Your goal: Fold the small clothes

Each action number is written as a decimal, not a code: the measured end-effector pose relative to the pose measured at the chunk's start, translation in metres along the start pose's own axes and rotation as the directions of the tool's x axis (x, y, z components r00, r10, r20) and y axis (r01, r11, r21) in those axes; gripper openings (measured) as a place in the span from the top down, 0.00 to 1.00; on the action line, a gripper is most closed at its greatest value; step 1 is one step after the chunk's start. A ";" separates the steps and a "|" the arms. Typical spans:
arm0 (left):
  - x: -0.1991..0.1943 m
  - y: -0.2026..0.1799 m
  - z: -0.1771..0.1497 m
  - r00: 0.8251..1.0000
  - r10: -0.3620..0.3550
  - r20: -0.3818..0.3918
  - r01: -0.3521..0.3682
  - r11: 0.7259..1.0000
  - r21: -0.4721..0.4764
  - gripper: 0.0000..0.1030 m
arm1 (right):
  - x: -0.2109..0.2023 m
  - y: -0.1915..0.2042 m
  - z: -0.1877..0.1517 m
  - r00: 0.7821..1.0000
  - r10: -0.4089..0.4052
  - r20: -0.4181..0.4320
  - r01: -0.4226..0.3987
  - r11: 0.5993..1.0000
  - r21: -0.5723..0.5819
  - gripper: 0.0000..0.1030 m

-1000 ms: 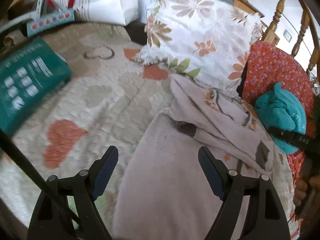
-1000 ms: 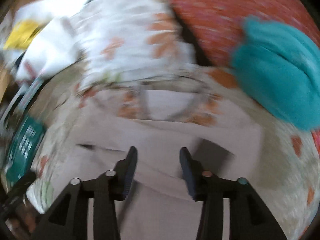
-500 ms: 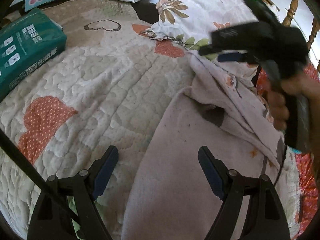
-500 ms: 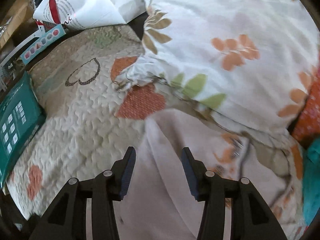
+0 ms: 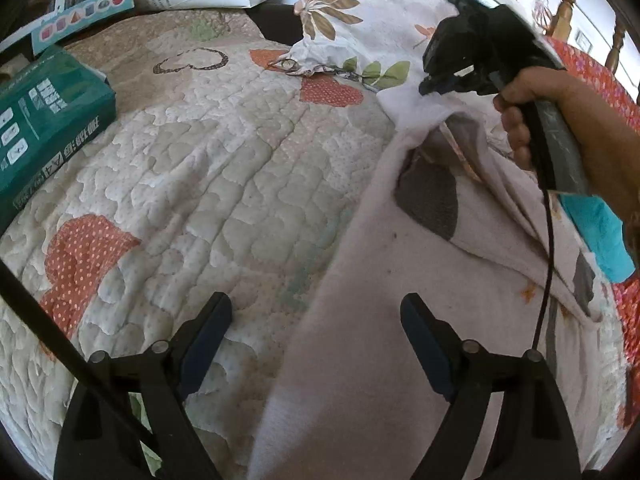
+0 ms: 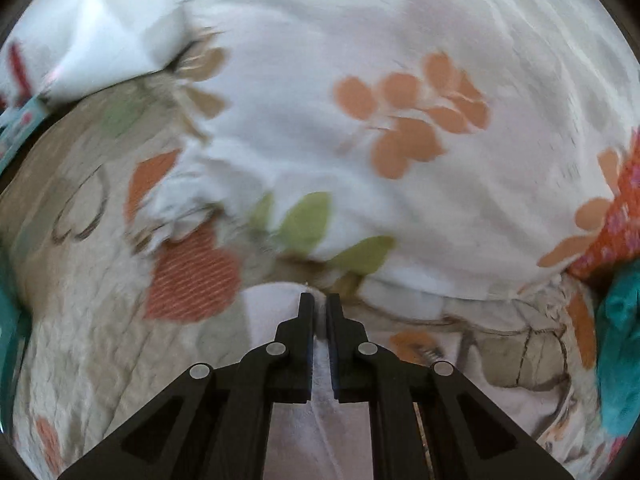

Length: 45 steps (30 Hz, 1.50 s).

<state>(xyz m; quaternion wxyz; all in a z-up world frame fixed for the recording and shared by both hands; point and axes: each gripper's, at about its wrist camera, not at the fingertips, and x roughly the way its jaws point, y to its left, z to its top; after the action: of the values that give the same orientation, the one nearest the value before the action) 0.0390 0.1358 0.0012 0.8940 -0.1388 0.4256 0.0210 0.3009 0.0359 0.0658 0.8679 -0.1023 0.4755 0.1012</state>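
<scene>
Left wrist view, foreground: the left gripper (image 5: pixel 316 332) stands wide apart, its 2 blue-padded fingers (image 5: pixel 208 330) holding nothing; one finger hangs over the heart-patterned quilt (image 5: pixel 192 168), the other over the pale pink garment (image 5: pixel 384 360), which fills the lower right of the frame and runs up toward the upper right. Mid-frame, a dark grey patch (image 5: pixel 432 200) marks a lifted fold of the garment. Upper right: the right gripper (image 5: pixel 434 85), gripped by a hand (image 5: pixel 536 120) whose forearm enters from the right edge, pinches the garment's far corner and raises it off the quilt. Right wrist view: its jaws are nearly closed (image 6: pixel 318 312) with a thin strip of pink cloth (image 6: pixel 280 312) between them. Beyond lie a floral pillow (image 6: pixel 400 120), a teal cloth (image 6: pixel 620 340) at right, and, upper left in the left view, a teal box (image 5: pixel 44 120).
</scene>
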 end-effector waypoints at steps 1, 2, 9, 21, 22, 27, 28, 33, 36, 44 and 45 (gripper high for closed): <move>0.002 -0.002 0.000 1.000 0.008 0.002 -0.008 1.000 0.013 0.15 | 0.008 -0.002 0.000 0.999 -0.027 -0.034 0.027 1.000 -0.001 0.92; 0.003 -0.004 0.000 1.000 0.018 0.002 -0.018 1.000 0.025 0.14 | 0.015 -0.004 -0.002 0.996 -0.052 -0.067 0.051 0.999 -0.009 0.91; 0.006 -0.012 -0.003 0.998 0.061 0.007 -0.061 0.995 0.076 0.11 | -0.053 -0.059 -0.037 1.000 -0.006 0.009 0.006 1.000 0.000 0.66; 0.008 -0.016 -0.005 0.995 0.098 0.006 -0.098 0.991 0.096 0.11 | -0.134 -0.178 -0.207 0.999 0.038 -0.027 -0.036 0.997 0.065 0.52; 0.008 -0.017 -0.005 0.995 0.100 0.006 -0.100 0.990 0.098 0.10 | -0.131 -0.176 -0.216 0.998 0.046 -0.036 -0.044 0.997 0.056 0.52; 0.011 -0.020 -0.006 0.993 0.117 0.009 -0.117 0.986 0.118 0.08 | -0.113 -0.160 -0.247 0.997 -0.011 -0.070 0.006 0.997 -0.078 0.50; 0.011 -0.020 -0.006 0.993 0.118 0.010 -0.118 0.986 0.118 0.08 | -0.111 -0.158 -0.252 0.997 -0.022 -0.072 0.015 0.995 -0.094 0.50; 0.012 -0.020 -0.006 0.993 0.119 0.010 -0.119 0.986 0.119 0.07 | -0.101 -0.153 -0.256 0.994 -0.102 -0.038 0.096 0.984 -0.150 0.50; 0.012 -0.020 -0.006 0.993 0.117 0.010 -0.117 0.986 0.118 0.07 | -0.101 -0.156 -0.250 0.995 -0.080 -0.055 0.074 0.992 -0.105 0.93; 0.012 -0.020 -0.006 0.993 0.117 0.009 -0.118 0.986 0.118 0.07 | -0.202 -0.181 -0.226 0.931 0.362 0.050 -0.364 0.903 0.227 0.93; 0.012 -0.019 -0.006 0.993 0.117 0.009 -0.117 0.986 0.118 0.07 | -0.217 -0.189 -0.222 0.908 0.410 0.089 -0.419 0.872 0.254 0.93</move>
<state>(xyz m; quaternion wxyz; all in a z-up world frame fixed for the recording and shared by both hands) 0.0448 0.1144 -0.0073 0.8984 -0.0604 0.4324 0.0485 0.0594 -0.2227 0.1482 0.8394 0.1218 0.4813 0.2213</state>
